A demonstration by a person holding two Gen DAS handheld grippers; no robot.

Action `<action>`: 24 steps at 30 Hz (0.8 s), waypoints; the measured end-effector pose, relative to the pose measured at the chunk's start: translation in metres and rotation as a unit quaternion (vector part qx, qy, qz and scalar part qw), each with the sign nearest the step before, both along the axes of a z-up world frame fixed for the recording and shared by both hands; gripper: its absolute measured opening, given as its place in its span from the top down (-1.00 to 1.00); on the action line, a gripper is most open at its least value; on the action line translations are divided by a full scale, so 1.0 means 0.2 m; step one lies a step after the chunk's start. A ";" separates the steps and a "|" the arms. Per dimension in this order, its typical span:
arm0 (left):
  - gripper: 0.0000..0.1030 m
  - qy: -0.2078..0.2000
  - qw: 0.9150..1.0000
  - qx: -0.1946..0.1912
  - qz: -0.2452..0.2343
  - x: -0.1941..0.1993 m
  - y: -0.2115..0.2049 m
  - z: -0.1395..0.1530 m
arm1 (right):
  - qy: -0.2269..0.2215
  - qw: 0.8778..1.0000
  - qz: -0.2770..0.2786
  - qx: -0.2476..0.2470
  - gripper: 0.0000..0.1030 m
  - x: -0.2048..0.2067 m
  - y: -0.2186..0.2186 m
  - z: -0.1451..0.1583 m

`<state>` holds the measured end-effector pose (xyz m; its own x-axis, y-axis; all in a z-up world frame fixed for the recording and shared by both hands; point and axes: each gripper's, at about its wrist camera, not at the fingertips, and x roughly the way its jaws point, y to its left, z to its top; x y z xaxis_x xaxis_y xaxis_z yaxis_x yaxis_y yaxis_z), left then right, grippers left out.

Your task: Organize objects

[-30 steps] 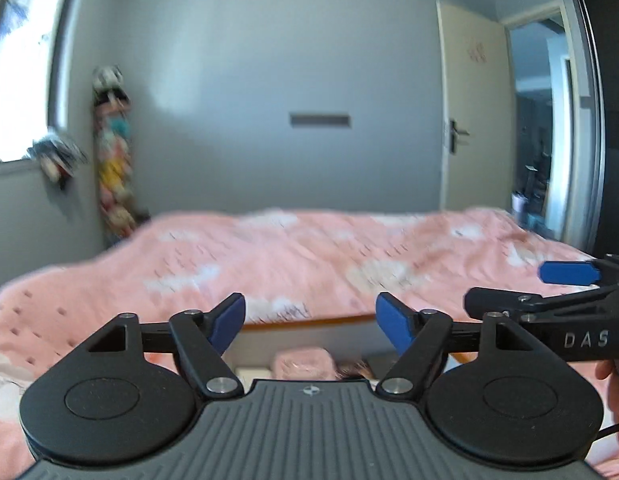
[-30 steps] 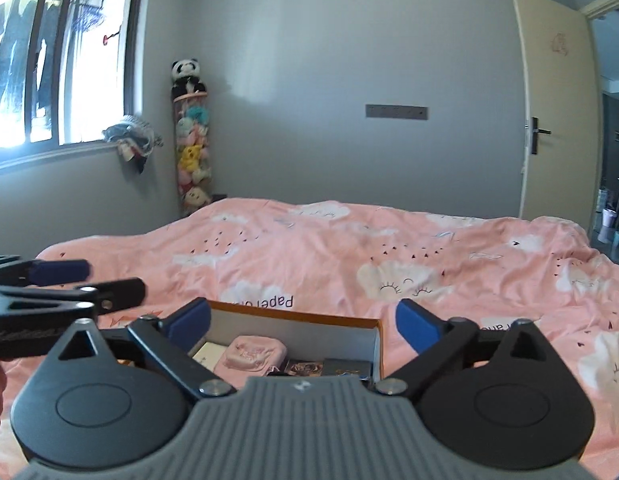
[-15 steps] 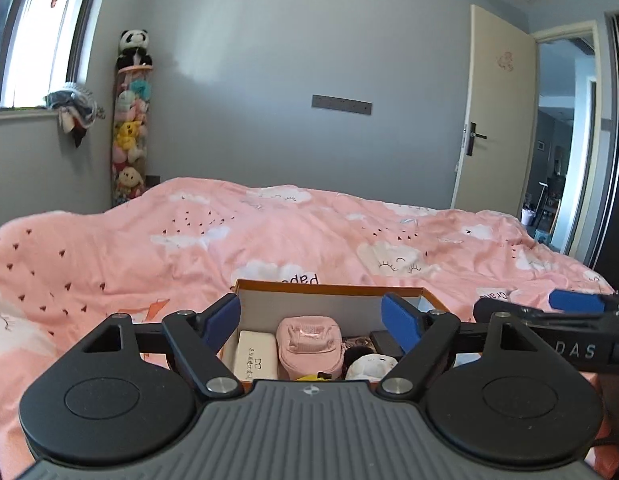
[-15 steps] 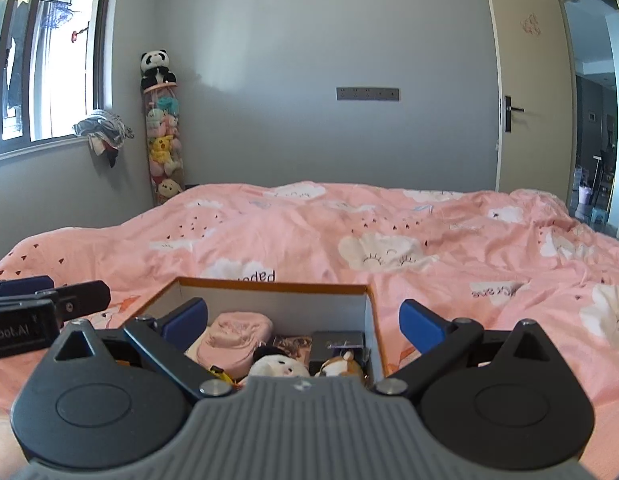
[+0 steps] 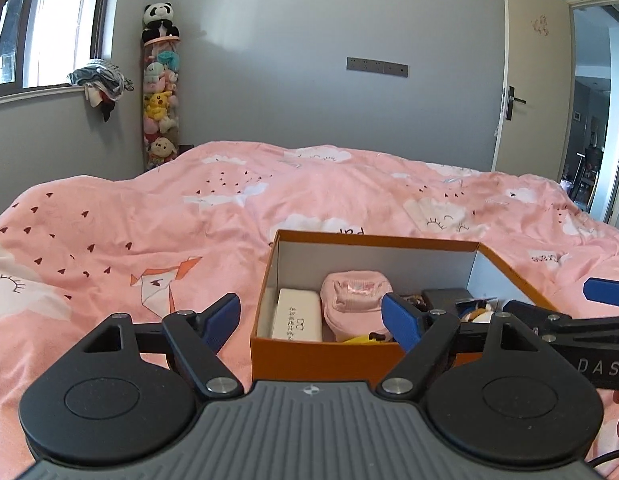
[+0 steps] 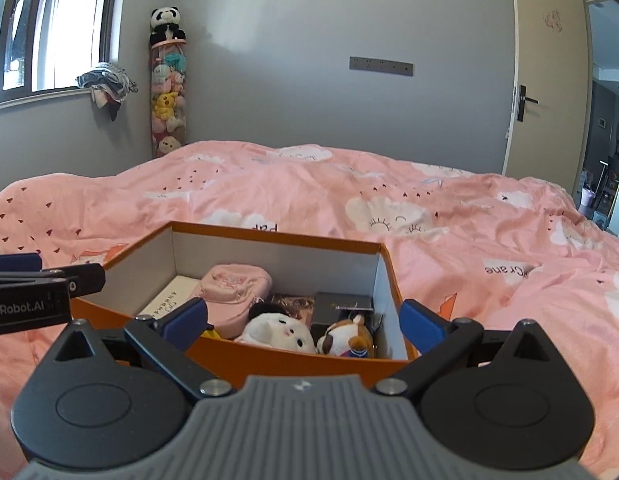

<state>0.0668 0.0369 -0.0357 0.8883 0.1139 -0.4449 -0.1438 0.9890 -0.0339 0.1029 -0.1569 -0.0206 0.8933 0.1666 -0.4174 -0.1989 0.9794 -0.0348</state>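
Before the orange box (image 6: 293, 356) on the pink bedspread (image 5: 109, 240): near rim just ahead, bare spread either side. My left gripper (image 5: 311, 316) and right gripper (image 6: 303, 320) gape wide, holding nothing. Plush toys (image 6: 281, 332) lie inside.

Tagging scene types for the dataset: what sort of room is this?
A bedroom in a home, most likely. A bed with a pink quilt fills the view, a tall tube of plush toys stands in the corner, and a door opens to a hallway.
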 end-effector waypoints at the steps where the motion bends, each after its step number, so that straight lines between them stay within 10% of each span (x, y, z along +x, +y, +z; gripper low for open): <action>1: -0.78 0.003 1.000 0.005 -0.001 0.00 0.00 -0.01 | 0.002 1.000 -0.002 0.001 -0.97 0.00 0.00 -0.01; 24: -0.72 0.038 0.999 0.011 -0.014 0.00 -0.06 -0.02 | 0.010 1.000 -0.007 0.011 -0.97 0.00 -0.04 -0.03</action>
